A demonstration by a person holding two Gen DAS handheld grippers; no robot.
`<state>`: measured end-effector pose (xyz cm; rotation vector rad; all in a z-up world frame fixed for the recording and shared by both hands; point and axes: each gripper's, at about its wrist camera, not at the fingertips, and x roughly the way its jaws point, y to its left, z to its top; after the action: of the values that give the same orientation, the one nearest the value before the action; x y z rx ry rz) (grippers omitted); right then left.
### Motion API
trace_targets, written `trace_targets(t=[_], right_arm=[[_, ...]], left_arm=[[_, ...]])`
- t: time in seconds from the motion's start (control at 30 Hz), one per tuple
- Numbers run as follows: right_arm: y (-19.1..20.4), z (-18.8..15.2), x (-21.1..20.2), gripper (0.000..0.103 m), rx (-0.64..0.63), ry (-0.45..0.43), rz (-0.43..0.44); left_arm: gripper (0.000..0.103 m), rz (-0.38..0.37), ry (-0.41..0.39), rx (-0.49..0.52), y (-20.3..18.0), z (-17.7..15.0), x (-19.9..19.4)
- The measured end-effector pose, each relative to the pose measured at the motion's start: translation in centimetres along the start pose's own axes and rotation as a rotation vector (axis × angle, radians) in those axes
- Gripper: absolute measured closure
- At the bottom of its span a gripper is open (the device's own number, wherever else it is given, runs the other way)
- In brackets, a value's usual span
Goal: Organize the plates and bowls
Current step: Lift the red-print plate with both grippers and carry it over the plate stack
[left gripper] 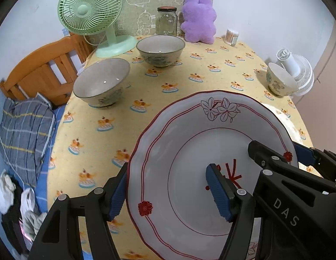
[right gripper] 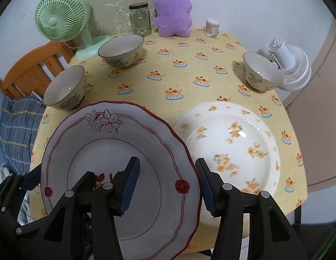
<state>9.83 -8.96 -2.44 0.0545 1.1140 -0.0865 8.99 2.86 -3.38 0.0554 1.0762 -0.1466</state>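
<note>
A white plate with a scalloped red rim (left gripper: 189,151) (right gripper: 102,147) hangs tilted above the yellow tablecloth, held from both sides. My left gripper (left gripper: 168,195) is shut on its left rim, one pad under the edge and one in the well. My right gripper (right gripper: 168,186) is shut on its right rim; its fingers (left gripper: 261,151) show at the right of the left wrist view. A white plate with orange flowers (right gripper: 233,147) lies on the table to the right. Three bowls stand on the cloth: left edge (right gripper: 66,88), back (right gripper: 121,51), right (right gripper: 261,71).
Along the back stand a green fan (right gripper: 59,21), a glass jar (right gripper: 139,19), a purple plush toy (right gripper: 173,15) and a cotton swab tub (right gripper: 212,28). A white fan (right gripper: 289,67) lies behind the right bowl. A wooden chair (left gripper: 44,73) and bedding are left of the table.
</note>
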Motion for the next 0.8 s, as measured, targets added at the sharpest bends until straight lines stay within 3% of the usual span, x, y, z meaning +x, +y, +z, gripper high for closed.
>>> trace_targets(t=[0.43, 0.8], right_arm=[[-7.4, 1.5, 0.1, 0.046, -0.049, -0.001, 0.007], [-12.6, 2.1, 2.2, 0.046, -0.040, 0.037, -0.011]], left_arm=[[0.033, 0.011, -0.005, -0.049, -7.2, 1.2, 0.4], [0.033, -0.008, 0.036, -0.043, -12.1, 2.0, 2.9]])
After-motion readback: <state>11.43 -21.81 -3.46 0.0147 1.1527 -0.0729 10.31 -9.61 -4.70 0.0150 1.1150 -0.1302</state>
